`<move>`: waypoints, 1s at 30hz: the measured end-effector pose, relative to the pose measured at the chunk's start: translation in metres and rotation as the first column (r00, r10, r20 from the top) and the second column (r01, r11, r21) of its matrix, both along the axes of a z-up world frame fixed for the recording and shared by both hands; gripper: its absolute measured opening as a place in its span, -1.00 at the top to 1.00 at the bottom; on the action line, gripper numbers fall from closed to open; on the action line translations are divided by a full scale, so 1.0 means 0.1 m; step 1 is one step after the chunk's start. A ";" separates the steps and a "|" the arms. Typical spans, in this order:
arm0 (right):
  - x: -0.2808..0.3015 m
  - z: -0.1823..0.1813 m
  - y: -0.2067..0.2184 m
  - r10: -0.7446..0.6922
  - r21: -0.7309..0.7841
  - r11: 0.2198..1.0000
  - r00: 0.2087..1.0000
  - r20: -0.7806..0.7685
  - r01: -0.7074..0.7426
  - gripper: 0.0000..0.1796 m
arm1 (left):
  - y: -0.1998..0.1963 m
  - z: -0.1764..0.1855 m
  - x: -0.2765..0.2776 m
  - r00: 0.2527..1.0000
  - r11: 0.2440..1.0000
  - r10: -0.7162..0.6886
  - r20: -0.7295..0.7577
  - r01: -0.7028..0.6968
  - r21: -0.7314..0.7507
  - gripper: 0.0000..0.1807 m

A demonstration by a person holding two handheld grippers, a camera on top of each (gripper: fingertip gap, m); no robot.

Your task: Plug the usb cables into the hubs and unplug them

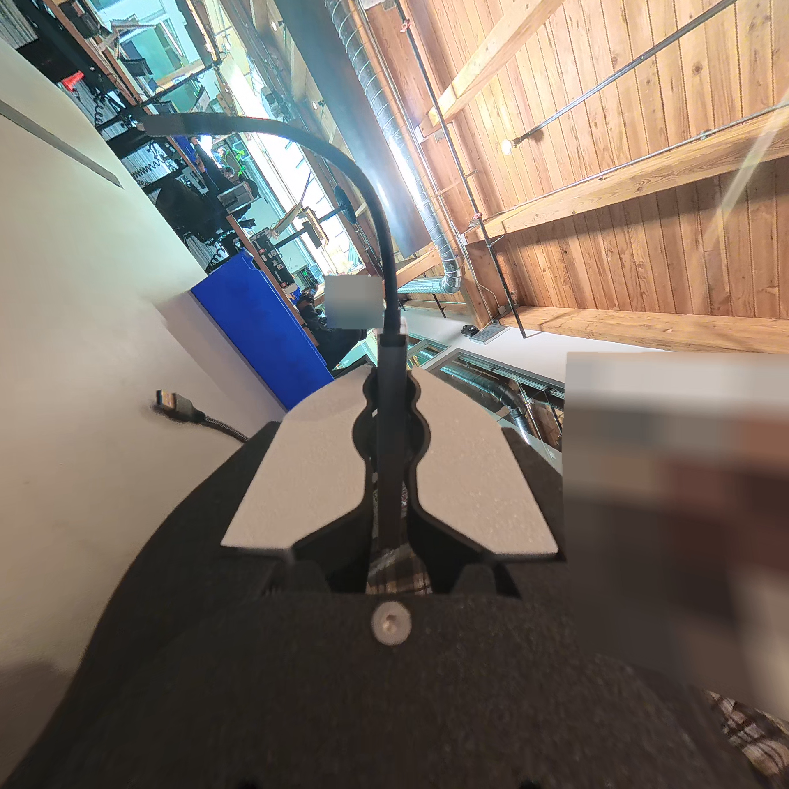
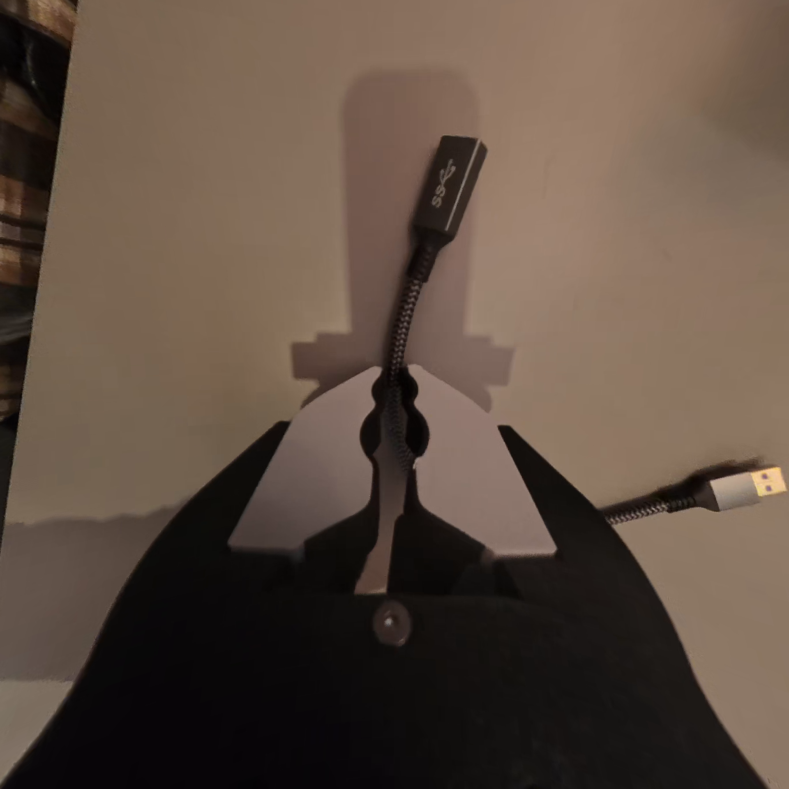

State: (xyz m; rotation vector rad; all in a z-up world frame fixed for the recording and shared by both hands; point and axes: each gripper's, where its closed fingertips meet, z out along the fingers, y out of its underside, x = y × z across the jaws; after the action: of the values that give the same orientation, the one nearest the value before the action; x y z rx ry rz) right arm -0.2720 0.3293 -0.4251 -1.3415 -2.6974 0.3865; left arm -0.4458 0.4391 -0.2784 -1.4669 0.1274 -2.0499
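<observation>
A slim dark grey hub [image 1: 390,384] is clamped by the left gripper [image 1: 392,375], its black cable [image 1: 337,153] arching toward ten o'clock. A braided grey USB cable [image 2: 399,341] is pinched by the right gripper [image 2: 395,373], its socket end [image 2: 452,188] at one o'clock.

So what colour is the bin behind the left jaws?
Bright blue; the bin shows best in the left wrist view.

Both grippers' fingers [image 1: 463,452] [image 2: 328,465] are closed, each gripping something.

Hub [image 1: 390,410] in left claw [image 1: 390,384]
</observation>
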 end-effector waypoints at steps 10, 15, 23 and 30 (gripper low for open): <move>-0.62 0.76 -0.02 -0.328 -0.403 0.896 0.891 -0.314 0.187 0.95 | 0.04 0.08 -0.17 0.998 0.998 0.055 0.036 -0.055 0.016 0.88; -0.72 1.61 -0.11 -0.516 -0.792 0.610 0.741 -0.430 -0.035 0.95 | 0.04 0.08 -0.19 0.998 0.998 0.060 0.035 -0.060 0.015 0.88; -0.47 1.42 0.38 -0.759 -0.979 0.194 0.643 -0.105 0.069 0.95 | 0.05 0.02 -0.15 0.999 0.999 0.048 0.026 -0.048 -0.002 0.88; -0.14 1.23 0.72 -0.835 -0.988 0.055 0.549 0.033 0.142 0.95 | 0.07 -0.01 -0.16 0.999 0.999 0.049 0.018 -0.049 -0.015 0.88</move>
State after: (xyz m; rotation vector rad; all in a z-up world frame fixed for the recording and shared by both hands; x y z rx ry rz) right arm -0.2857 0.4016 -0.3020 -1.8179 -0.9958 2.1133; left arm -0.4616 0.4461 -0.2798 -1.4452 0.0679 -2.0287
